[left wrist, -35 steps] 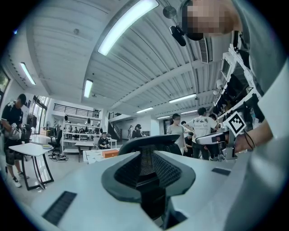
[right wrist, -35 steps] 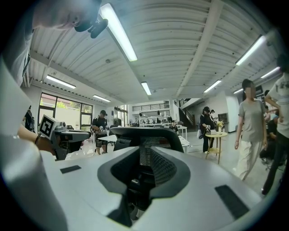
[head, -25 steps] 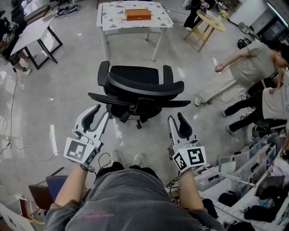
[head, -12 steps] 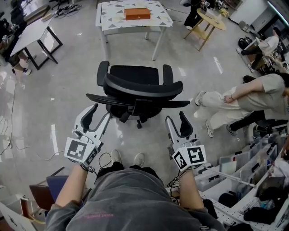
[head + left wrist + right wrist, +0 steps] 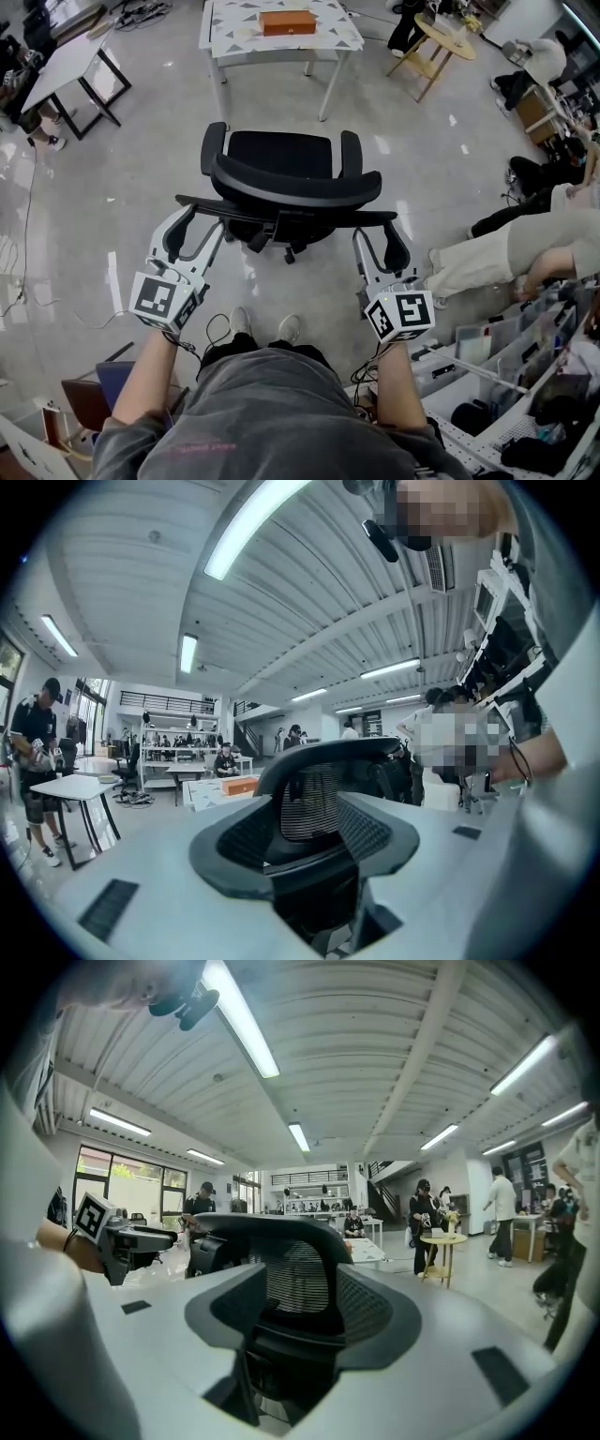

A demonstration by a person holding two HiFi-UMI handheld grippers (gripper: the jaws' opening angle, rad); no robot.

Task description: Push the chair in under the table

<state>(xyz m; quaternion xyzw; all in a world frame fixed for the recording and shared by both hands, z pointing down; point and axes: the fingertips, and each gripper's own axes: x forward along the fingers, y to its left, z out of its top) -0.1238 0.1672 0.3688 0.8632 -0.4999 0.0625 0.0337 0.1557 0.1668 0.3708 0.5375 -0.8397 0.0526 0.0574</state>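
Note:
A black office chair (image 5: 281, 155) stands on the floor with its back towards me, and its curved backrest (image 5: 298, 192) is the nearest part. Beyond it is the white table (image 5: 234, 39) with an orange box (image 5: 288, 22) on it, and a gap of floor lies between chair and table. My left gripper (image 5: 206, 221) is at the left end of the backrest and my right gripper (image 5: 377, 240) at the right end. Both jaws are opening, and no pad presses on the chair. The mesh backrest (image 5: 314, 794) shows just ahead between the left gripper (image 5: 305, 844) jaws. The backrest (image 5: 286, 1241) shows likewise ahead of the right gripper (image 5: 300, 1327).
A dark-legged table (image 5: 66, 67) stands at the far left, and a round wooden table (image 5: 441, 42) at the back right. A person (image 5: 511, 253) sits low at the right. Shelves with bins (image 5: 511, 352) crowd the lower right. A cable (image 5: 28, 206) trails on the left floor.
Both grippers have moved forward up to the chair's backrest ends, and their jaws have spread wider. The people at the right have shifted.

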